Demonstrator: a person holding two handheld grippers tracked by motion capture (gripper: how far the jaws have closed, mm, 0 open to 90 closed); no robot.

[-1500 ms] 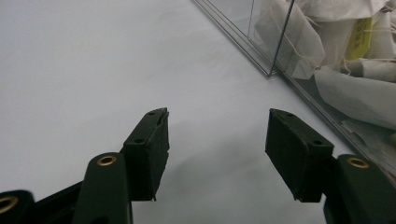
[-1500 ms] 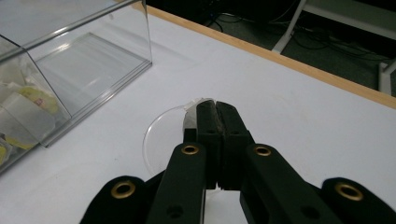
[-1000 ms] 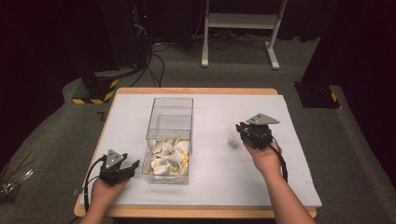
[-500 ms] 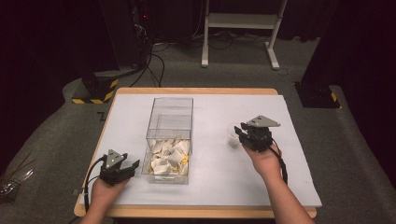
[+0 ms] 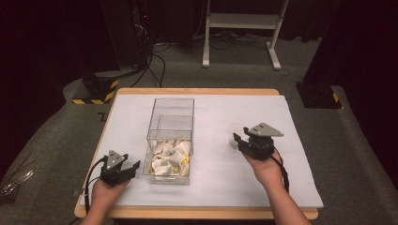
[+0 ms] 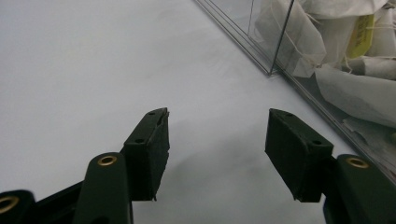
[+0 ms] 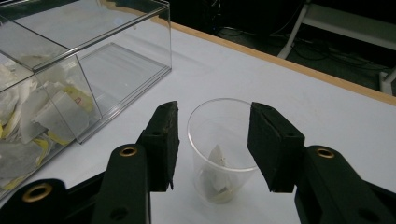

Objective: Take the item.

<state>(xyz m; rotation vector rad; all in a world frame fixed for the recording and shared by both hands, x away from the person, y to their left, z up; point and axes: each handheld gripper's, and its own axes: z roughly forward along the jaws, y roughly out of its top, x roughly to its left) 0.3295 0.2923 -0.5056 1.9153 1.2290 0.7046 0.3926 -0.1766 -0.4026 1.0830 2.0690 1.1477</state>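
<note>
Your right gripper [image 5: 240, 142], right of centre, has just been opening; its jaws flank the clear cup [image 7: 223, 140] without pressing it. A tea bag [image 7: 215, 161] lies inside. Open white table [image 5: 300, 183] surrounds it. Your left gripper [image 5: 127, 169], jaws apart and empty, sits lower left beside the clear box [image 5: 171, 123] of tea bags.

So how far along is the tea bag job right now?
Done: one tea bag sits in the cup. In hand: the right gripper straddles the cup, its jaws just opening and off the walls. The left gripper is open with nothing between its jaws, beside the box. Left: many tea bags in the box's near compartment.
</note>
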